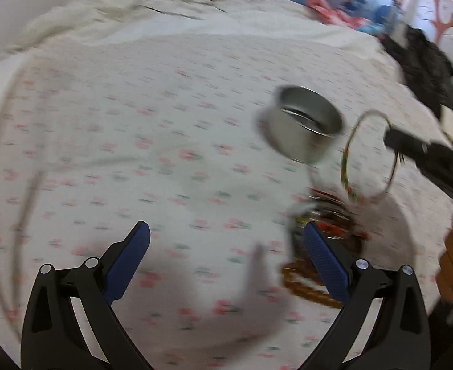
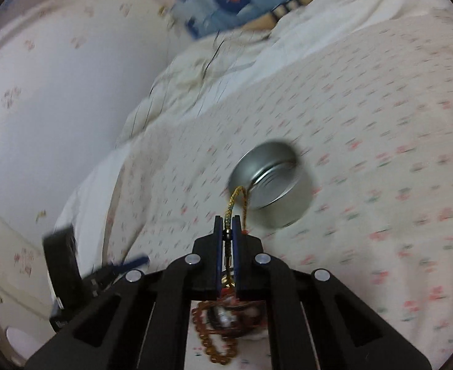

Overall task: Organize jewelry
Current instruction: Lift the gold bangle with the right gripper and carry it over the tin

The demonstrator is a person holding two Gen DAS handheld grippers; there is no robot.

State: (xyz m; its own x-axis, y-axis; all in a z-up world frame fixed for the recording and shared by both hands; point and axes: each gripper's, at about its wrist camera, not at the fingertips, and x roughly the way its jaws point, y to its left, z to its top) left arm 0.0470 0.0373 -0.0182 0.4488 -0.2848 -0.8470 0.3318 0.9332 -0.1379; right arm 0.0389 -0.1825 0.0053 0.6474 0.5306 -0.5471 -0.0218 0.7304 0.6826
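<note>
A round silver tin stands open on the flowered bed sheet; it also shows in the right wrist view. My right gripper is shut on a braided gold-green bracelet, held just short of the tin. In the left wrist view the bracelet hangs as a loop from the right gripper, right of the tin. A pile of beaded jewelry lies in front of the tin, also under the right gripper. My left gripper is open and empty over the sheet, left of the pile.
The flowered sheet covers the bed. A crumpled white blanket lies at the far end. Dark clothing sits at the right edge. A wall runs along the bed's left side. Both views are motion-blurred.
</note>
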